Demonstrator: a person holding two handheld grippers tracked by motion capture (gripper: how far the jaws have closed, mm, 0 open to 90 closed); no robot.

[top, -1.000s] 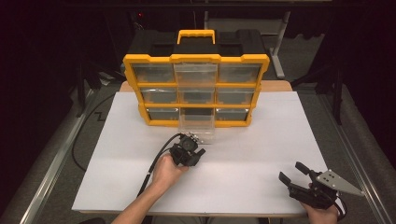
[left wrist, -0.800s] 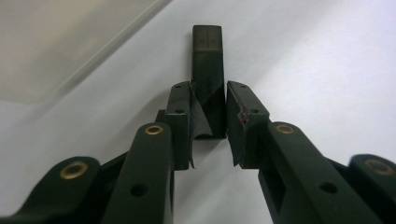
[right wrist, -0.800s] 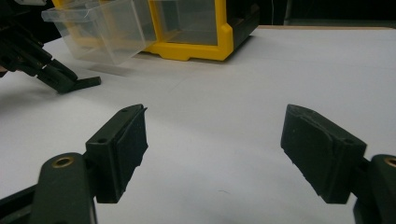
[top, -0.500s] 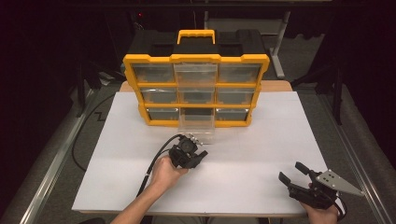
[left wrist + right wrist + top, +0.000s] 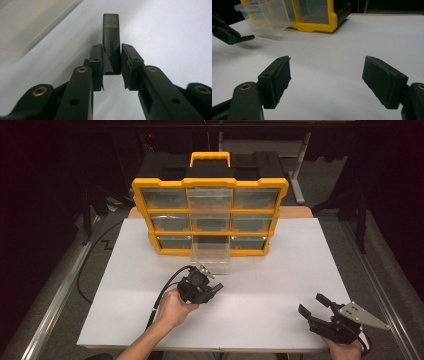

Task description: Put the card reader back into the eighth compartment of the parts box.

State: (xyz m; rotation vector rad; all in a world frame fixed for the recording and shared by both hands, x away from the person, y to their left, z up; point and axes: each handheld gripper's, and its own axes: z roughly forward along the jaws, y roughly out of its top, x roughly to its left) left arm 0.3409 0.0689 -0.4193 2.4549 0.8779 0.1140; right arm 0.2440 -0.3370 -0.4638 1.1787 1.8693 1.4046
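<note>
My left gripper (image 5: 214, 290) is near the middle of the white table, just in front of a clear drawer (image 5: 211, 255) that is pulled out of the organizer and tilts down onto the table. It is shut on a black USB stick (image 5: 111, 30), which pokes out past the jaws (image 5: 111, 48). The right gripper view shows the stick (image 5: 245, 38) held a little above the table beside the drawer (image 5: 267, 16). My right gripper (image 5: 311, 303) is at the front right, open, with nothing between its pads (image 5: 327, 75).
A yellow and black organizer (image 5: 210, 182) with several clear drawers stands at the back of the table (image 5: 300, 260). A black cable (image 5: 160, 295) trails from the left gripper toward the front edge. Dark floor and metal frames surround the table.
The left gripper with the USB stick has drifted slightly toward the person. The right gripper has stayed put.
</note>
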